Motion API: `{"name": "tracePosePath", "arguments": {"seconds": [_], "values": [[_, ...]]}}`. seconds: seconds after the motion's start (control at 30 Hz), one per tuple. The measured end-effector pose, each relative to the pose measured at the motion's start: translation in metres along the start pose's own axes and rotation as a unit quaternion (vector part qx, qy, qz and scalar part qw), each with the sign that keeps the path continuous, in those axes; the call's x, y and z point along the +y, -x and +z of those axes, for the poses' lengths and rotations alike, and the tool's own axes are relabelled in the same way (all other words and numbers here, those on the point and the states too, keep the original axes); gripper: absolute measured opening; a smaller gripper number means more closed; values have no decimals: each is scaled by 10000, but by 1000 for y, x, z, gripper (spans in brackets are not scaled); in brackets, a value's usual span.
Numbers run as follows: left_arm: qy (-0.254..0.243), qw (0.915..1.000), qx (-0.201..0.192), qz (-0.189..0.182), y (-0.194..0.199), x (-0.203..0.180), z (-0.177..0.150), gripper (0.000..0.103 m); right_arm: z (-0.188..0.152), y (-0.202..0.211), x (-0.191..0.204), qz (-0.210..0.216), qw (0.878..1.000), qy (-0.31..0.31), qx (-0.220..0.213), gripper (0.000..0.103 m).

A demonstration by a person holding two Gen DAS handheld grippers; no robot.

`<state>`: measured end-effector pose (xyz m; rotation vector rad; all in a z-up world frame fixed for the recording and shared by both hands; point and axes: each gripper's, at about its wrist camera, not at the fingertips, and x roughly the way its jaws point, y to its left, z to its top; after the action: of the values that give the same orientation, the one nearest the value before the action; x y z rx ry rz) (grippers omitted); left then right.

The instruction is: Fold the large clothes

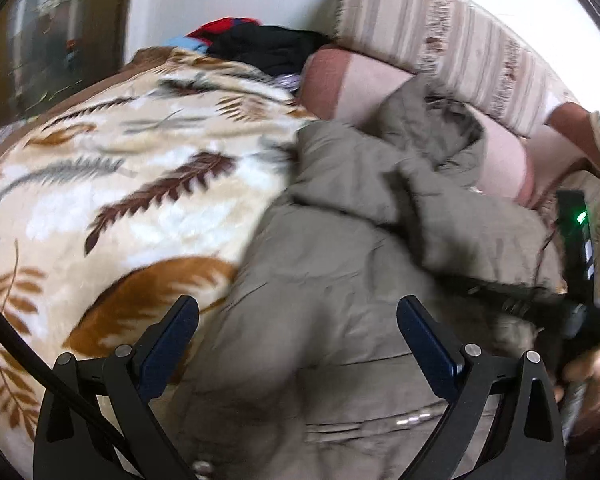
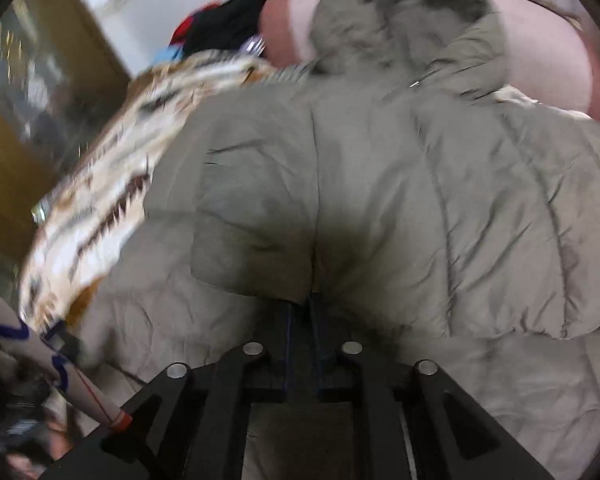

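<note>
While the olive-grey padded coat (image 1: 340, 248) is lying crumpled across a bed, partly over a cream blanket (image 1: 112, 184) printed with brown leaves, the left hand-held gripper (image 1: 298, 332) is hovering above the coat's lower part with its jaws standing wide and nothing between them. The coat's fur-edged hood (image 1: 440, 128) is resting against a pink pillow (image 1: 364, 84), and a striped fringed throw (image 1: 452, 36) is lying behind that. A pile of black, red and blue clothes (image 1: 256, 46) is sitting at the far end of the blanket. In the right wrist view the right hand-held gripper (image 2: 302, 312) is pointing down into the coat (image 2: 400, 184), its jaws standing narrow with only a slim gap; a fold of the fabric is hanging over the fingertips and hiding them, so I cannot tell whether cloth is being pinched. The frame is blurring with motion
</note>
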<state>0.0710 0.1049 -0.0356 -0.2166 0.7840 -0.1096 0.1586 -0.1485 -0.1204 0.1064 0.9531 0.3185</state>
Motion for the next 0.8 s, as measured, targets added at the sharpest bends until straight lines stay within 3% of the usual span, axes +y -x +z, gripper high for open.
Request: {"name": "tracePosePath", "arguments": {"seconds": [0.03,0.07,0.1,0.23,0.4,0.47,0.5,0.53,0.57,0.63,0.8], "values": [[-48,10000,-8,-48,1,-5,4,99,0,3,1,50,10000,61,-37,33],[-108,9999,1,-98,1,-10,9,99,-2,12,1,131,9998,88,-97,55],[-184,9997,71,-176,-2,-18,17,99,-6,20,0,129,9997,90,-188,69],[-290,9954,584,-707,-34,-45,43,99,-25,62,-18,-213,9976,235,-623,70],[-587,9853,1269,-979,-104,-92,56,97,-53,95,-74,-611,9945,-353,-770,70],[-664,9814,1488,-1020,-128,-109,56,80,-61,106,-97,-803,9915,-589,-832,70],[-688,9792,1617,-1011,-135,-115,55,47,-67,114,-112,-966,9889,-733,-858,70],[-723,9755,1853,-939,-146,-123,53,37,-71,119,-123,-1065,9872,-818,-857,70],[-711,9758,1881,-859,-149,-128,52,36,-75,125,-136,-1159,9855,-912,-841,70],[-851,9767,1778,-846,-141,-138,60,23,-79,135,-159,-1339,9812,-1132,-808,70],[-854,9855,1164,-886,-103,-121,111,20,-59,150,-187,-1592,9723,-1368,-1028,70]]}}
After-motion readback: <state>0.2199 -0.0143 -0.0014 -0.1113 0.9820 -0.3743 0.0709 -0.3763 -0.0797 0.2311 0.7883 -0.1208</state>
